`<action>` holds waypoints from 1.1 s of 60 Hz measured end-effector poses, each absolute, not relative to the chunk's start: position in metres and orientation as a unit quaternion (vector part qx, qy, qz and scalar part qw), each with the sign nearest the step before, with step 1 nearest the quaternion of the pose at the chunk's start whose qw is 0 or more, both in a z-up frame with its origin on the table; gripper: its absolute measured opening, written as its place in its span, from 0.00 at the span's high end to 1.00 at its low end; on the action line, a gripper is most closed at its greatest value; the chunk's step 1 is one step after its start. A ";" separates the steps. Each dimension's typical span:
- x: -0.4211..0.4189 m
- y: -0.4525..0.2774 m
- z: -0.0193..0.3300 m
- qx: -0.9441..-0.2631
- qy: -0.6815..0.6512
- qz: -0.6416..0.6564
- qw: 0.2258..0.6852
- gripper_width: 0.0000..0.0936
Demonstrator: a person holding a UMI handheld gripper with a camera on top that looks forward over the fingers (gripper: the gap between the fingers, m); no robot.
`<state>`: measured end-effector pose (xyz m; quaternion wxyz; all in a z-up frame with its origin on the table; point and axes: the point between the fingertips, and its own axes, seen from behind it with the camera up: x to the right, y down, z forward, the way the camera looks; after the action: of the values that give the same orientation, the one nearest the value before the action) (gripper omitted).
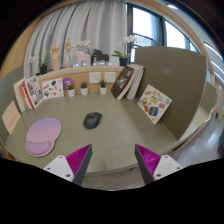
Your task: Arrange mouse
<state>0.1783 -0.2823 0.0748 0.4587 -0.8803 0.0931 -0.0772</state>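
A dark grey mouse lies on the green desk top, well beyond my fingers and slightly left of their midline. To its left lies a round lilac mouse mat with a second lilac disc just in front of it. My gripper is open, its two magenta pads spread wide with nothing between them. It hangs over the desk's near edge, apart from the mouse.
Picture books and cards lean along a shelf at the back, with small potted plants. A colourful card rests against the green divider on the right. A window and curtain stand behind.
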 end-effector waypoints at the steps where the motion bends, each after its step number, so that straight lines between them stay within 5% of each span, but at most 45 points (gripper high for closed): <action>1: 0.172 -0.277 0.070 -0.882 0.089 -0.072 0.458 0.07; 27: 0.114 -0.129 -0.011 -0.909 0.018 -0.016 0.415 0.11; 52: 0.094 -0.028 -0.014 -0.911 -0.047 0.026 0.410 0.21; 61: 0.093 -0.007 -0.014 -0.911 -0.063 0.031 0.407 0.45; 66: 0.093 -0.002 -0.015 -0.914 -0.069 0.032 0.398 0.48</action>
<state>0.0926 -0.0022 -0.0149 0.3979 -0.9143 -0.0692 0.0324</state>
